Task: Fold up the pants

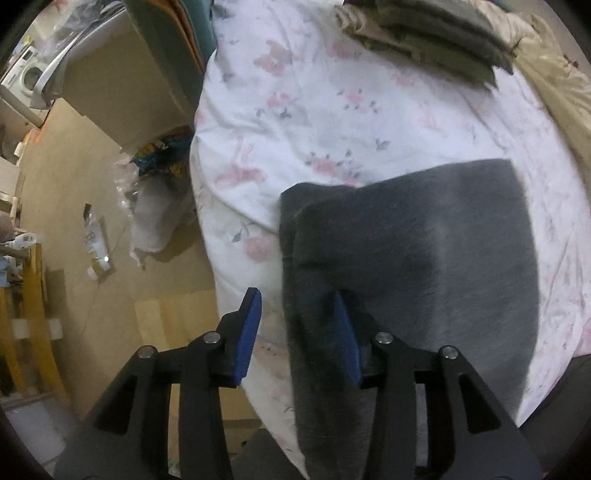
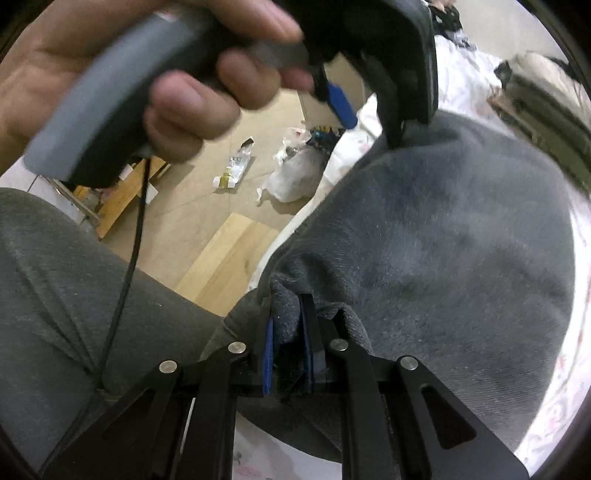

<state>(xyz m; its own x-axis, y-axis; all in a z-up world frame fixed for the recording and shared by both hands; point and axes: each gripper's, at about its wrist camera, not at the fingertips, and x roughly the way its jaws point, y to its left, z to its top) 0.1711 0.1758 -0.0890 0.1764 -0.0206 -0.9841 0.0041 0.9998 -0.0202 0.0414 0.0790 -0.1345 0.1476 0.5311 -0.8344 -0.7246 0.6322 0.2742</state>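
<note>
**Right gripper clamped on the pants, left gripper spread over their edge**

Your left gripper (image 1: 299, 332) hangs above the near edge of the bed with its jaws wide apart. The left blue pad (image 1: 249, 336) sits over the floral bedsheet (image 1: 295, 92), while the other pad is right at the left edge of the dark grey pants (image 1: 424, 251); whether it touches the cloth you cannot tell from this view. Nothing is pinched between the pads. The pants lie folded ahead of and to the right of this gripper, spread flat on the sheet, with a narrower strip of the fabric running back under the right finger. Far ahead and to the right, a stack of folded olive clothes (image 1: 424, 33) rests on the sheet. Off to the left of the gripper lies the wooden floor (image 1: 92, 192), with a crumpled plastic bag (image 1: 155, 218) beside the bed.

Your right gripper (image 2: 288, 354) is nearly closed, and a bunched fold of the grey pants (image 2: 443, 229) is squeezed between its two blue pads (image 2: 269, 354). The rest of the garment billows ahead and to the right of the fingers. Ahead and above, your left hand (image 2: 166, 74) grips the grey handle of the other gripper (image 2: 373, 107), whose fingers sit at the far edge of the pants. A black cable (image 2: 129, 258) hangs down to the left.
</note>
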